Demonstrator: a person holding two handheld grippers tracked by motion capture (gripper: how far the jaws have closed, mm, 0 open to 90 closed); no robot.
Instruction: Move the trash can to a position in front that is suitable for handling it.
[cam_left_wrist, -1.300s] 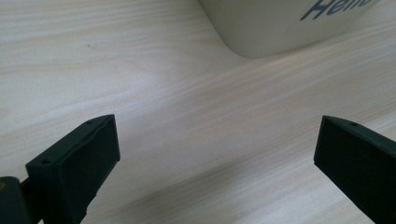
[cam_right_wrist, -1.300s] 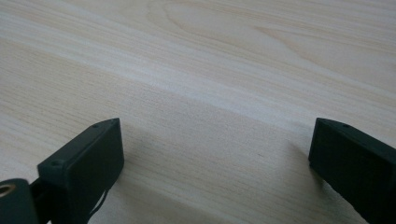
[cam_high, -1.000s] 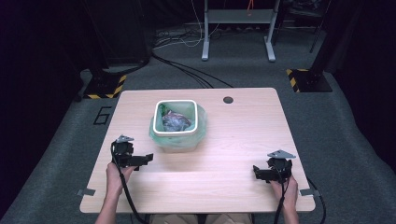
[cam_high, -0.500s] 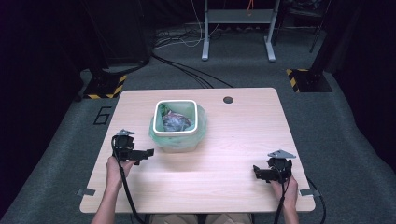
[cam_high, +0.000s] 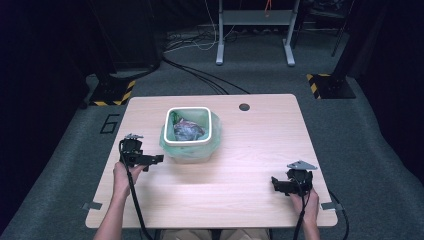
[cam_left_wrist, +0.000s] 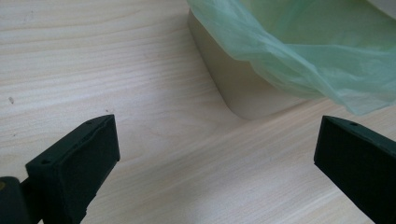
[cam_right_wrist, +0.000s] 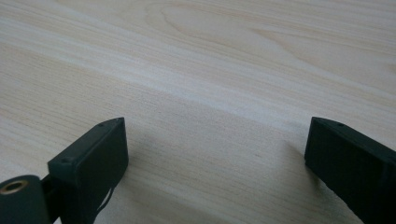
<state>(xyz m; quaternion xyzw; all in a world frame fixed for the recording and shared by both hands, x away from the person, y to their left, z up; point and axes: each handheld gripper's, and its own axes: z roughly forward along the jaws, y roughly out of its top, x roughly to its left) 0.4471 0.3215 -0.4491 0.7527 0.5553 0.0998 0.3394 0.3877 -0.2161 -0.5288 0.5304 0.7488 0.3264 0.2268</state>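
The small bin (cam_high: 192, 134) stands on the wooden table (cam_high: 250, 165) slightly left of centre in the high view, its white rim upright and a green plastic liner (cam_high: 216, 135) folded over the rim and draped down the outer walls. Crumpled waste (cam_high: 187, 130) lies inside the liner. In the left gripper view the beige wall of the bin (cam_left_wrist: 243, 88) occupies the upper centre of the frame, with the loose edge of the liner (cam_left_wrist: 299, 51) hanging over it at upper right. The left gripper (cam_high: 159, 159) sits just beside the lower left side of the bin, jaws pointing toward it; its own view shows the jaws spread wide with bare table between them and nothing gripped. The right gripper (cam_high: 275, 183) rests at the lower right of the high view, well apart from the bin, jaws likewise wide apart over bare table (cam_right_wrist: 210, 93). A round cable hole (cam_high: 244, 107) lies near the far table edge, to the upper right of the bin.
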